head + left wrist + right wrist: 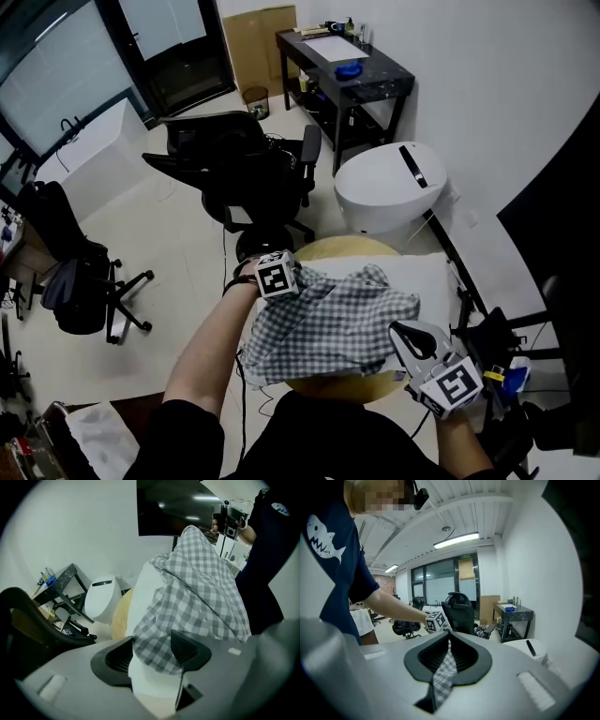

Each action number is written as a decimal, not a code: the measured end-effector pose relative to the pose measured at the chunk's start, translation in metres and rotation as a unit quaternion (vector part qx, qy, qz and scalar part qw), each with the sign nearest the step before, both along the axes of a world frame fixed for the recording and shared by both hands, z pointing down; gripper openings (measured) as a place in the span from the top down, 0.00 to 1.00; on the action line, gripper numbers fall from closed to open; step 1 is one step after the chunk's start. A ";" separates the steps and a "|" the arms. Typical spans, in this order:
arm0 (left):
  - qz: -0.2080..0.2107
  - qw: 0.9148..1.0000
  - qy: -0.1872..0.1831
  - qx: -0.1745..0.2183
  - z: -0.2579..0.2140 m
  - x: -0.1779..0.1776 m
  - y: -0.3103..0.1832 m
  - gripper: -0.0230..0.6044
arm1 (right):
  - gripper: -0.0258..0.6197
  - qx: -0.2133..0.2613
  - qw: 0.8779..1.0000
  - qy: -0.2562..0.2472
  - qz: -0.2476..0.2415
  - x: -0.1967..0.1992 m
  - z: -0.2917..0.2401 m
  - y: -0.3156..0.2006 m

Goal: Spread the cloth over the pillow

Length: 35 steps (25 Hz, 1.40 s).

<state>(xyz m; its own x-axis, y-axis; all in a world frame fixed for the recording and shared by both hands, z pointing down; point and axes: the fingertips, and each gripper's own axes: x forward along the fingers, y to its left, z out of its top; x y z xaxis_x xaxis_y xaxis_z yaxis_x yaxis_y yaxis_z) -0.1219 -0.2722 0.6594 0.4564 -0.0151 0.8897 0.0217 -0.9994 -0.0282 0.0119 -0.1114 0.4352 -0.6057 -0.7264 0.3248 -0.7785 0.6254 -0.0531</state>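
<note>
A grey-and-white checked cloth [328, 323] lies bunched over a white pillow [436, 277] on a round wooden table [352, 246]. My left gripper [298, 283] is at the cloth's far left edge. In the left gripper view its jaws [152, 653] stand open, with the cloth's hem [201, 583] and the pillow [143, 592] between the pads. My right gripper [409, 339] holds the cloth's near right corner. In the right gripper view it [449, 641] is shut on a strip of the cloth [444, 674], which hangs down from the pads.
A black office chair [253, 164] stands just beyond the table. A white round unit [389, 187] sits at the back right, with a black desk [352, 70] behind it. Another chair with a bag [75, 272] is at the left. A dark screen [178, 508] hangs on the wall.
</note>
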 end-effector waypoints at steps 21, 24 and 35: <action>-0.063 0.987 -0.010 0.145 -0.045 -0.080 -0.045 0.96 | 0.93 -0.004 1.000 0.002 -0.007 -0.026 0.005 -0.012; -0.105 0.981 -0.024 0.164 -0.050 -0.114 -0.068 0.96 | 0.93 -0.004 1.000 0.002 -0.007 -0.032 0.005 -0.015; -0.165 0.972 -0.059 0.155 -0.023 -0.177 -0.107 0.96 | 0.93 -0.004 1.000 0.006 0.023 -0.032 0.007 -0.022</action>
